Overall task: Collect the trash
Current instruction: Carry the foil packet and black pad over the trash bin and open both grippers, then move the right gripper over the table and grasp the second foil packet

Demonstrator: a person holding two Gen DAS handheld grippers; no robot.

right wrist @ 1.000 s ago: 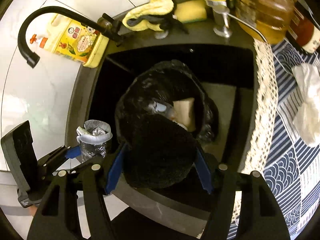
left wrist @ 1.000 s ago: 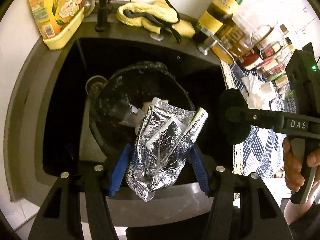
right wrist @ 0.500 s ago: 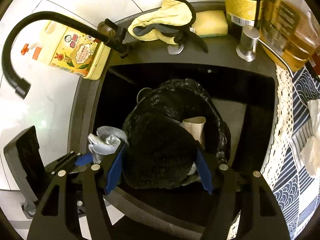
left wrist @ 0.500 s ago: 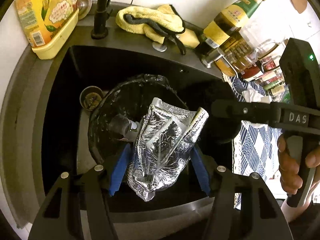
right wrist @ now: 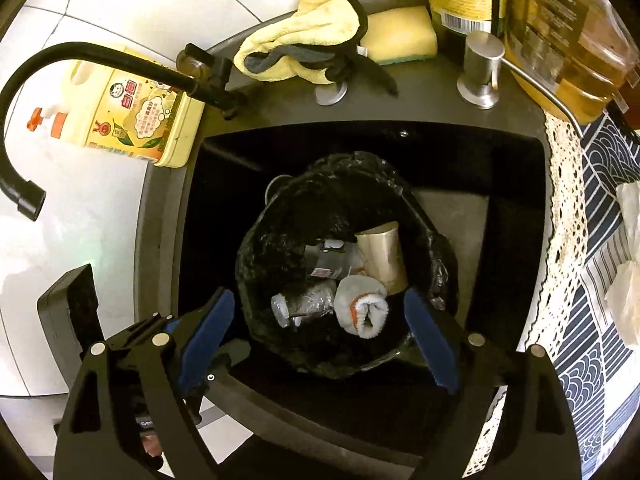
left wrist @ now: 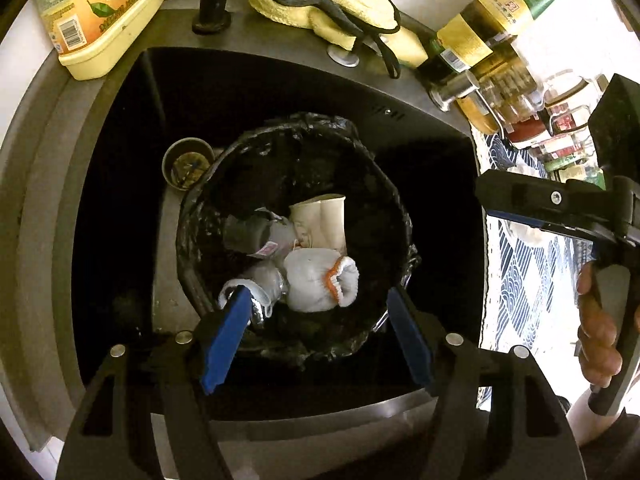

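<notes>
A black-lined trash bin (left wrist: 304, 140) (right wrist: 280, 248) stands in the dark sink (left wrist: 120, 160) (right wrist: 512, 168). Inside it lie a crumpled silver foil bag (left wrist: 260, 288) (right wrist: 308, 302), a white glove with an orange cuff (left wrist: 320, 280) (right wrist: 362, 308), a paper cup (left wrist: 322, 218) (right wrist: 382, 256) and a grey wrapper (left wrist: 248, 232). My left gripper (left wrist: 316, 336) is open and empty just above the bin's near rim. My right gripper (right wrist: 316, 340) is open and empty over the same bin; it also shows in the left wrist view (left wrist: 560, 208) at the right.
A yellow detergent bottle (left wrist: 100, 12) (right wrist: 136, 120), a black faucet (right wrist: 80, 56), a yellow cloth (left wrist: 328, 4) (right wrist: 300, 48) and a sponge (right wrist: 400, 36) sit on the sink's back ledge. Oil bottles and jars (left wrist: 500, 60) and a blue patterned cloth (right wrist: 600, 280) are to the right. The drain strainer (left wrist: 187, 164) is behind the bin.
My left gripper opened and dropped the silver foil bag into the bin. My right gripper opened and let go of the dark object it held. Both views pulled back slightly.
</notes>
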